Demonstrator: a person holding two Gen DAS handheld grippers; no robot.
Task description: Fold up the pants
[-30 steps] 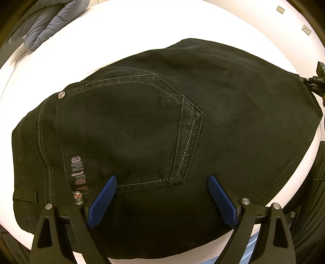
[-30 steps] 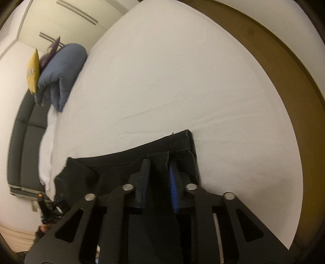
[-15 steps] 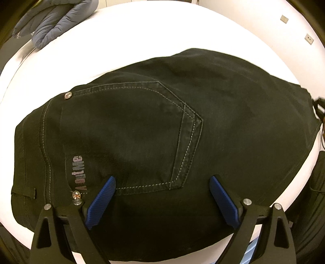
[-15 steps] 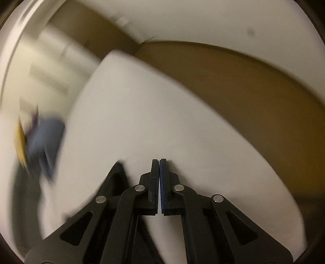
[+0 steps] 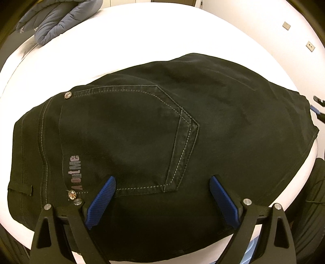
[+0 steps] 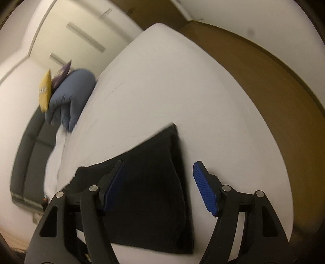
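The black pants [image 5: 142, 132] lie folded flat on the white bed [image 5: 162, 36], back pocket up with grey stitching and a printed logo. My left gripper [image 5: 162, 182] is open and empty, hovering over the pocket's near edge. In the right wrist view the pants [image 6: 150, 182] are a dark folded block on the bed [image 6: 182, 91]. My right gripper [image 6: 158, 168] is open and empty above the block's right end. The right gripper's blue tip [image 5: 315, 109] shows at the far right of the left wrist view.
A blue quilted duvet [image 5: 56, 16] lies at the far left corner of the bed; it also shows in the right wrist view [image 6: 71, 95] with a yellow cushion [image 6: 45, 91]. A brown floor [image 6: 264, 81] runs along the bed's right side. A dark sofa [image 6: 30, 152] stands left.
My right gripper was shut on the pants' end one second ago; it has let go, opened and pulled back above them. My left gripper drew back slightly and stayed open.
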